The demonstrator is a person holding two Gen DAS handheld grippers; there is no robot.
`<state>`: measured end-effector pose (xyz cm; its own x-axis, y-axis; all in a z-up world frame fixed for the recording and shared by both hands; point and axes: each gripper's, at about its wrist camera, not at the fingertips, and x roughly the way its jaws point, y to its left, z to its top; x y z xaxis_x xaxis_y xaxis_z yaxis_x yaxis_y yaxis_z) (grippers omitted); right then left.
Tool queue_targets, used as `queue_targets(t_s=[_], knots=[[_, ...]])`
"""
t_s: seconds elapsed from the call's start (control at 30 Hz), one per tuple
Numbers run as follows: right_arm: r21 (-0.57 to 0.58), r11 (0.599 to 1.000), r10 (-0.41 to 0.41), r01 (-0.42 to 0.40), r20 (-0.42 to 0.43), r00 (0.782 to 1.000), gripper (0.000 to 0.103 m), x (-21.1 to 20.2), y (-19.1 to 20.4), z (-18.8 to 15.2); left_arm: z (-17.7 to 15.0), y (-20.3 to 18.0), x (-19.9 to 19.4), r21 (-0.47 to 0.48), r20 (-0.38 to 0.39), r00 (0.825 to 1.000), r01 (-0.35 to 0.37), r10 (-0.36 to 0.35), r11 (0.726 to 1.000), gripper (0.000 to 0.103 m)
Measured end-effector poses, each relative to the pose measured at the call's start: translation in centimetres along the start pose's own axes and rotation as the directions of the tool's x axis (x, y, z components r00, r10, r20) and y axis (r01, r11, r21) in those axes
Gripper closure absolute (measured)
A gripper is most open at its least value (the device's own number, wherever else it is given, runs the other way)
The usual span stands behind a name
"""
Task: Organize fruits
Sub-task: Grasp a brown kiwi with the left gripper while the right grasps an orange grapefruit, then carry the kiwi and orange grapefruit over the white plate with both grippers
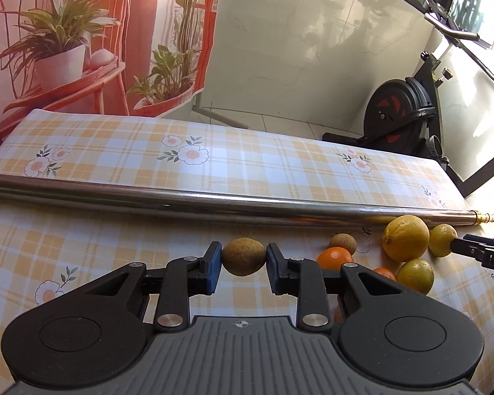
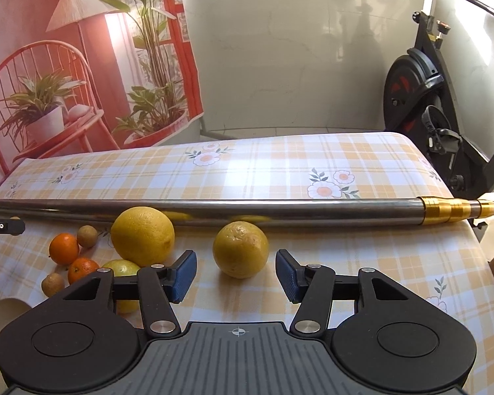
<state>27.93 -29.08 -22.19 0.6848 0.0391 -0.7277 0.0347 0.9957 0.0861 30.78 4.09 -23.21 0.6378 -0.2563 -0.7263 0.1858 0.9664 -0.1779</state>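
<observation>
1. Writing: the only letters that show are white ones on the side of the right hand-held gripper, at the right edge of the left wrist view; they read roughly "DA" and are cut off, so no brand can be told.
2. Edges and room: a long metal pole point(image 2: 233, 209) with a gold-coloured end lies across the checked, flower-printed surface point(image 1: 247, 164). All the fruit sits on the near side of it. Beyond the pole the cloth is bare up to the far edge. In the right wrist view the surface ends at right, just past the pole's gold tip, with an exercise bike point(image 2: 421, 98) behind.
3. Left hand-held gripper point(image 1: 243, 260): its blue pads are closed on a brown fruit point(image 1: 243, 256), touching it on both sides.
4. Right hand-held gripper point(image 2: 235, 273): its jaws stand apart, with a yellow citrus point(image 2: 240, 250) between and just ahead of the pads, touching neither; it rests on the surface.
5. The other fruit lies between the two hand-held grippers: a large yellow citrus point(image 2: 142, 236) against the pole, two oranges point(image 2: 63, 248), two small brown fruits point(image 2: 87, 236) and a yellow-green citrus point(image 2: 123, 268).
</observation>
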Motion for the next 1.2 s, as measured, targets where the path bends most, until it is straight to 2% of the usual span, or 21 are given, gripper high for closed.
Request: queue_targets(t_s=[0.3,0.53,0.97,1.2], knots=[[0.002,1.0,-0.011,0.011,-0.049,0.999,0.058,3.6,-0.2,0.8,-0.9,-0.4,-3.0,-0.007,0.021,0.999,0.036,-0.036,0.999,0.072],[-0.001,1.0,-0.023,0.023,-0.061,0.998,0.061,3.6,0.4,0.8,-2.0,-1.3,-4.8,0.018,0.021,0.999,0.05,-0.05,0.999,0.072],[0.042,0.998,0.046,-0.046,0.001,0.999,0.061,-3.7,2.2,-1.7,-4.1,-1.6,-8.1,0.048,0.014,0.996,0.083,-0.084,0.995,0.072],[-0.005,0.994,0.109,-0.109,0.01,0.994,0.061,-7.1,4.8,-3.2,-5.6,-1.1,-9.6,0.075,-0.013,0.996,0.083,-0.083,0.994,0.072]])
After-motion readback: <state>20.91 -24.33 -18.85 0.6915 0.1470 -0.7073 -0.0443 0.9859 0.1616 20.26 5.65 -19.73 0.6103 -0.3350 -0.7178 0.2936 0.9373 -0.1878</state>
